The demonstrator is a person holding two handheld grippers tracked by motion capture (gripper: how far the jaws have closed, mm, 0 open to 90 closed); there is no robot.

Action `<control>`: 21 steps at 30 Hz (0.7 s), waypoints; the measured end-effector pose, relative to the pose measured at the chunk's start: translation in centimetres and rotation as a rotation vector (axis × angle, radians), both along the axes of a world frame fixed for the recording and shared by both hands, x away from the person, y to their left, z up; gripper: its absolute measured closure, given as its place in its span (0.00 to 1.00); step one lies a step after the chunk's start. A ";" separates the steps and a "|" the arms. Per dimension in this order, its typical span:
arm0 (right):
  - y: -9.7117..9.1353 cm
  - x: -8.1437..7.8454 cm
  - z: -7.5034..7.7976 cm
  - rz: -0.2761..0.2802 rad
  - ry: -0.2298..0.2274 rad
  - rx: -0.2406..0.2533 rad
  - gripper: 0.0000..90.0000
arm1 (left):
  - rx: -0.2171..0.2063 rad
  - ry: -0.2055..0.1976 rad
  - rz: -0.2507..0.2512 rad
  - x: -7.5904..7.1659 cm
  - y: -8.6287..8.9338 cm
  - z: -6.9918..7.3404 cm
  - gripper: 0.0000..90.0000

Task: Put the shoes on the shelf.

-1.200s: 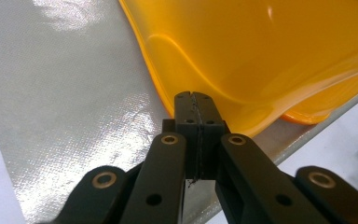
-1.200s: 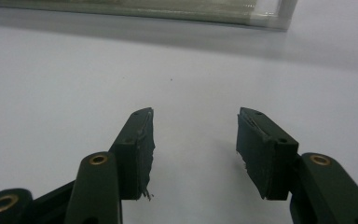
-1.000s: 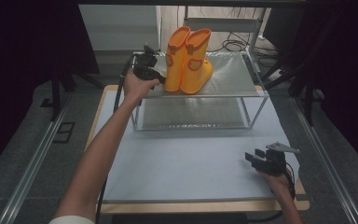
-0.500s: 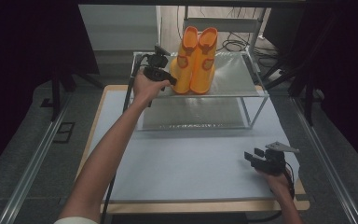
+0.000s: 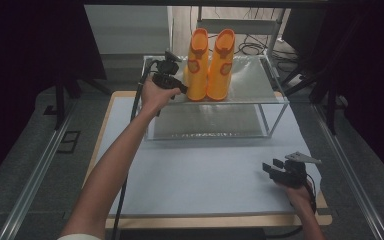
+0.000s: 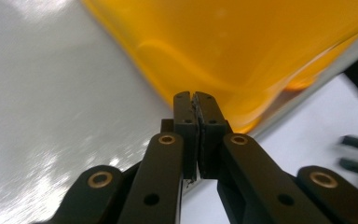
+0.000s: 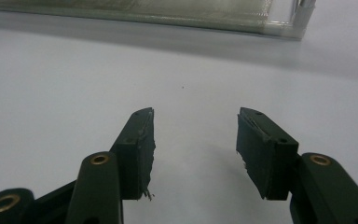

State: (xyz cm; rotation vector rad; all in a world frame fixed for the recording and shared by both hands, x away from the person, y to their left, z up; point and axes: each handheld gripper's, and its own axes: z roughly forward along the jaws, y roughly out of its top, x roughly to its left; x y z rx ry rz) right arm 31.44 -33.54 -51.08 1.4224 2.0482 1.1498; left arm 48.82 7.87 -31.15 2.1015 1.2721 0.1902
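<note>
Left claw: from above, I hold it up at the rack's top shelf, its tip against the near-left side of the left boot; whether it pinches anything I cannot tell from there.
Left claw, own view: jaws pressed together with nothing between them, the tip right at the blurred orange wall of the boot, the shiny shelf to one side.
Right claw: from above, low on the counter at its near-right corner, well apart from the rack.
Right claw, own view: jaws wide apart and empty over bare white counter; the rack's lower edge runs along the top.
Boots: an orange pair, upright, side by side and touching, on the top shelf of the rack at the far middle of the counter.
Change, boots: a second ago they stood turned at an angle and leaning a little; now they stand squarer and farther right along the shelf.
Change, left claw: it has followed the boots inward along the shelf, my arm reaching further over.
Change, right claw: it has stayed where it was, open as before.
</note>
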 end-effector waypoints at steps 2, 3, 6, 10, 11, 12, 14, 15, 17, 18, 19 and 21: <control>0.0 0.0 0.0 -0.001 0.001 0.000 0.52 | -0.007 0.010 0.001 0.0 -0.1 -0.6 0.98; 0.0 0.0 0.0 -0.001 0.003 -0.002 0.52 | -0.015 0.014 0.003 0.0 -0.2 -0.8 0.98; -0.1 0.0 -0.1 -0.003 0.001 -0.003 0.52 | -0.029 0.011 0.005 0.0 -0.4 -0.8 1.00; 0.0 0.1 -0.1 0.000 0.004 -0.002 0.52 | -0.032 0.014 -0.012 -0.1 -0.7 -0.6 1.00; 0.1 0.1 -0.2 0.002 0.004 -0.003 0.52 | -0.038 0.010 -0.014 -0.1 -0.9 -0.6 1.00; 0.1 0.1 -0.2 0.003 0.003 -0.004 0.52 | -0.042 0.011 -0.018 -0.2 -1.0 -0.6 1.00; 0.1 0.1 -0.2 0.006 0.002 -0.009 0.52 | -0.055 0.008 -0.027 -0.3 -1.5 -0.6 1.00; 0.1 0.1 -0.2 0.007 0.002 -0.009 0.52 | -0.049 0.008 -0.036 -0.3 -1.7 -0.5 1.00; 0.1 0.1 -0.2 0.007 0.001 -0.008 0.52 | -0.042 0.003 -0.044 -0.4 -2.2 -0.4 1.00; 0.1 0.1 -0.2 0.007 0.001 -0.008 0.52 | -0.040 0.002 -0.045 -0.4 -2.3 -0.4 1.00; 0.1 0.1 -0.2 0.007 0.000 -0.007 0.52 | -0.040 0.002 -0.045 -0.4 -2.3 -0.4 1.00; 0.1 0.0 -0.2 0.006 0.000 -0.005 0.52 | -0.050 0.008 -0.044 -0.3 -2.0 -0.5 1.00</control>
